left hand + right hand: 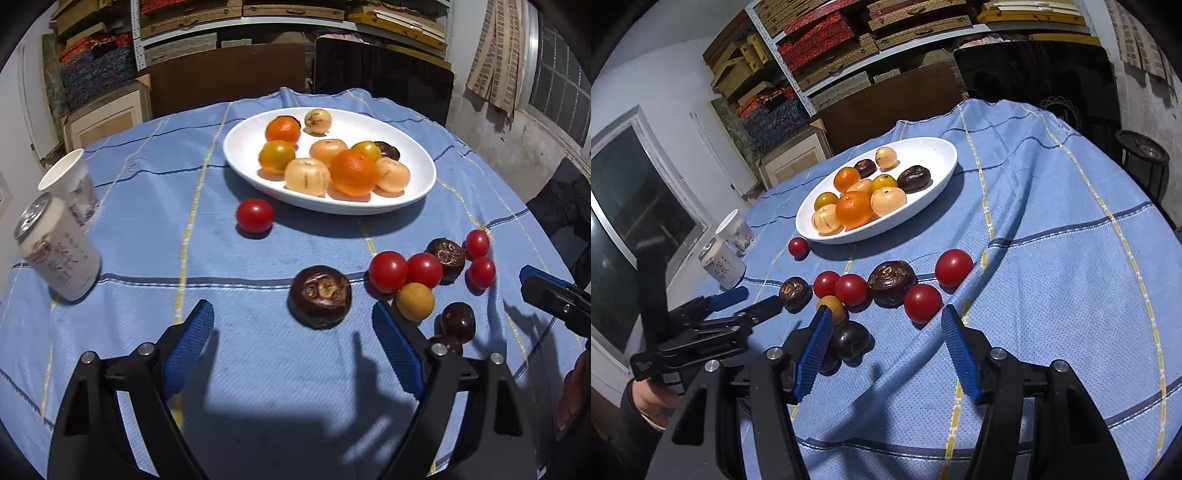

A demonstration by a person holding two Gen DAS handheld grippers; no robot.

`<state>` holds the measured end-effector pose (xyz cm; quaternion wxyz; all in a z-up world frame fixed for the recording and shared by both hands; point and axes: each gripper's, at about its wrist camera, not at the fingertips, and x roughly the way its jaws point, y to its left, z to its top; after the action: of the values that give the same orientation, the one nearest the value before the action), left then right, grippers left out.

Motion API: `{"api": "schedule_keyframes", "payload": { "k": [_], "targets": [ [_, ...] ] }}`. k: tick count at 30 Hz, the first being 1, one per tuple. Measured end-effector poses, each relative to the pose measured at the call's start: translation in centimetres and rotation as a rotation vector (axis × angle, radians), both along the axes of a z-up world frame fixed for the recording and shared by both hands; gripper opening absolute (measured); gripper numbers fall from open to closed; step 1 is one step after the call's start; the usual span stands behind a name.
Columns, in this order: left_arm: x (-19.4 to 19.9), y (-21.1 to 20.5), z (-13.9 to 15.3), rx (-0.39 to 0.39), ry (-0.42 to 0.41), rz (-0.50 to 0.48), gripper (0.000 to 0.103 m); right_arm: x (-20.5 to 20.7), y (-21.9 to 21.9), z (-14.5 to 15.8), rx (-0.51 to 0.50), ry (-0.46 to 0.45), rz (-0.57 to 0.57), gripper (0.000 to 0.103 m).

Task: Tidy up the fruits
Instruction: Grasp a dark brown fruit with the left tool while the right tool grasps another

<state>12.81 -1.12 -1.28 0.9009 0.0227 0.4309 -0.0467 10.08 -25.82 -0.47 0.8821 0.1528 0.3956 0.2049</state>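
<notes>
A white oval plate [243, 147] [942, 151] holds oranges, pale fruits and dark ones. Loose fruit lies on the blue cloth: a dark brown fruit [319, 296] [795, 292], red tomatoes [255, 215] [922, 302], a larger dark fruit [892, 282], a yellow round fruit [414, 301] and a dark plum [850, 339]. My left gripper [293, 317] stands open just short of the dark brown fruit, nothing between its fingers. My right gripper [882, 319] is open over the cloth, a red tomato just ahead of its tips. The plum lies beside its left finger [812, 350].
A white can [59, 251] [721, 263] and a paper cup [72, 182] [735, 230] stand at the table's left edge. The other gripper's tip [554, 295] shows at the right. Shelves of boxes and a dark board stand behind the table.
</notes>
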Motion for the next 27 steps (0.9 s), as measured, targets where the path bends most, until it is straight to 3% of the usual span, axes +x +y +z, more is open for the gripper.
{"api": "schedule_keyframes", "payload": {
  "k": [6,10,14,18,23,24,27],
  "targets": [
    [1.7,-1.1,-1.6,0.012,0.047,-0.025,0.068,0.2,-0.2,-0.5,0.040,0.012,0.017,0.062],
    [2.2,-1.6,-2.0,0.032,0.033,-0.054,0.041,0.5,-0.3,-1.1,0.037,0.028,0.015,0.062],
    [1.9,-1.8,-1.9,0.012,0.046,-0.077,0.041,0.4,0.0,-0.7,0.022,0.022,0.015,0.062],
    [0.1,-1.6,-1.6,0.005,0.035,-0.114,0.041,0.0,1.2,0.5,-0.142,-0.037,0.018,0.062],
    [-1.0,-0.7,-1.4,-0.017,0.026,-0.117,0.041,1.3,3.9,2.5,-0.270,-0.109,0.206,0.062],
    [-0.9,-0.5,-1.5,-0.025,0.036,-0.114,0.041,2.0,4.7,2.7,-0.339,-0.131,0.245,0.062],
    [-0.7,0.0,-1.8,-0.059,0.050,-0.105,0.041,3.9,5.7,2.4,-0.426,-0.108,0.301,0.062]
  ]
}}
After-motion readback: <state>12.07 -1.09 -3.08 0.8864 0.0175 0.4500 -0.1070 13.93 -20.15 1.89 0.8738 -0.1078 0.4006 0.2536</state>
